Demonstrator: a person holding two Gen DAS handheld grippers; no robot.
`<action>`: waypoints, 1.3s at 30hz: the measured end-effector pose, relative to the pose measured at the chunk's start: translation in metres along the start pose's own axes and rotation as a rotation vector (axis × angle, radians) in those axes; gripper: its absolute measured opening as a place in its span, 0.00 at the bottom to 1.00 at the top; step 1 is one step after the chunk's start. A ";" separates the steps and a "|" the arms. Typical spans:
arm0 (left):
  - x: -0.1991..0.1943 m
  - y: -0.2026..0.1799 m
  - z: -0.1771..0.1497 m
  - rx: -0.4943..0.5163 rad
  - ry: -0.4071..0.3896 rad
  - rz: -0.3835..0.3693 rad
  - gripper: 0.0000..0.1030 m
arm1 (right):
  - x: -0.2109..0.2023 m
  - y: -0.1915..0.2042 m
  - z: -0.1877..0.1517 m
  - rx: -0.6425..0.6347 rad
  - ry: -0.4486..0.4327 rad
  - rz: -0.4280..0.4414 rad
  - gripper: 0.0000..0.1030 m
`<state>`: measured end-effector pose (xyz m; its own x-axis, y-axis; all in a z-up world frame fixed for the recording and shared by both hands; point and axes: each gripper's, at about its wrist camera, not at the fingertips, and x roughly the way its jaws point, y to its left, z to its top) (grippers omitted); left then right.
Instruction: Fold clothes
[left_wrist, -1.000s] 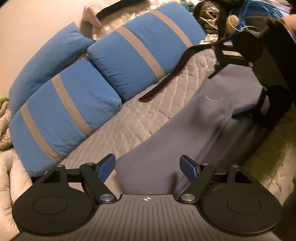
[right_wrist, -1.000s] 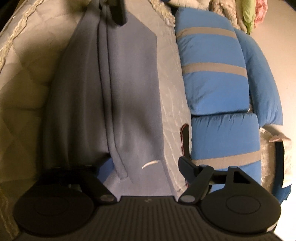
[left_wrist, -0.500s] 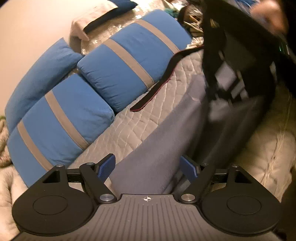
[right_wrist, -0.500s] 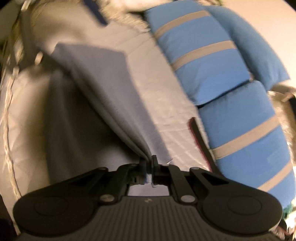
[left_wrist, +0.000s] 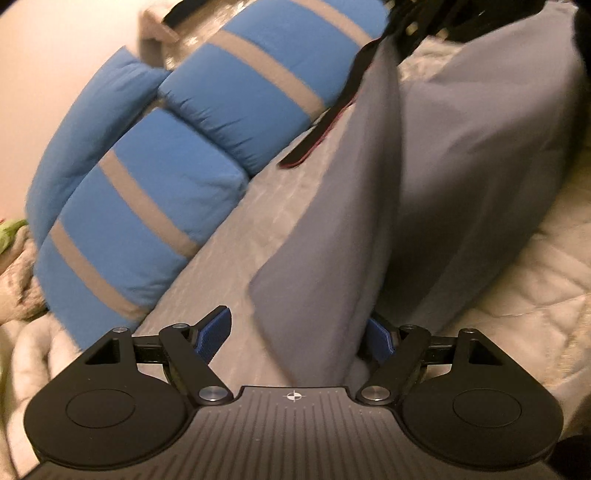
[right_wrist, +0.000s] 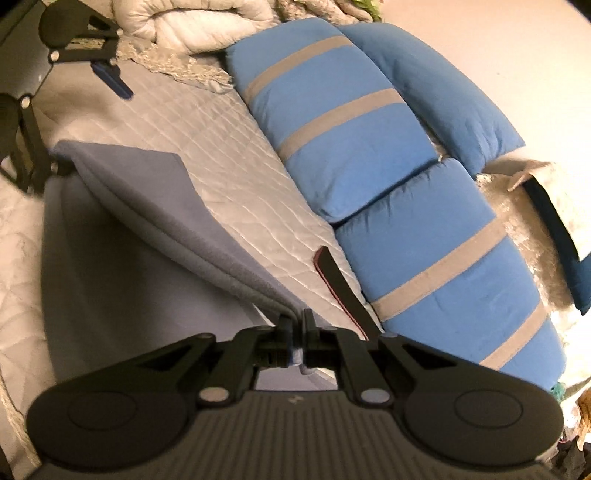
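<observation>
Right gripper (right_wrist: 297, 325) pinches edge of grey cloth (left_wrist: 369, 206), lifted off quilted bed (right_wrist: 236, 155) beside blue pillows (right_wrist: 332, 122); left gripper (left_wrist: 299, 332) spread wide w/ cloth's corner between its fingers.

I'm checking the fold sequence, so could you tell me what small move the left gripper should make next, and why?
Probably close the left gripper on the grey garment: its fingers stand open with the garment's end between them, while the right gripper is already shut on the other end, lifting that edge off the quilted bed cover.
</observation>
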<state>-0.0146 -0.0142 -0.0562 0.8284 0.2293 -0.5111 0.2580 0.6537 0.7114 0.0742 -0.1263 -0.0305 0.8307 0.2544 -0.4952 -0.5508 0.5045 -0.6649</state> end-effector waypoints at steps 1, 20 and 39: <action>0.003 0.001 -0.001 0.011 0.024 0.028 0.71 | 0.000 0.000 -0.004 -0.004 -0.009 -0.003 0.04; 0.003 -0.019 -0.006 0.325 0.051 0.071 0.61 | -0.025 0.046 -0.058 -0.087 0.091 0.046 0.03; 0.001 -0.054 -0.011 0.576 0.044 0.088 0.63 | -0.024 0.055 -0.075 -0.152 0.234 0.149 0.03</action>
<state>-0.0330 -0.0416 -0.1002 0.8404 0.3030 -0.4493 0.4285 0.1361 0.8932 0.0178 -0.1661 -0.0970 0.7087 0.1108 -0.6967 -0.6853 0.3424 -0.6427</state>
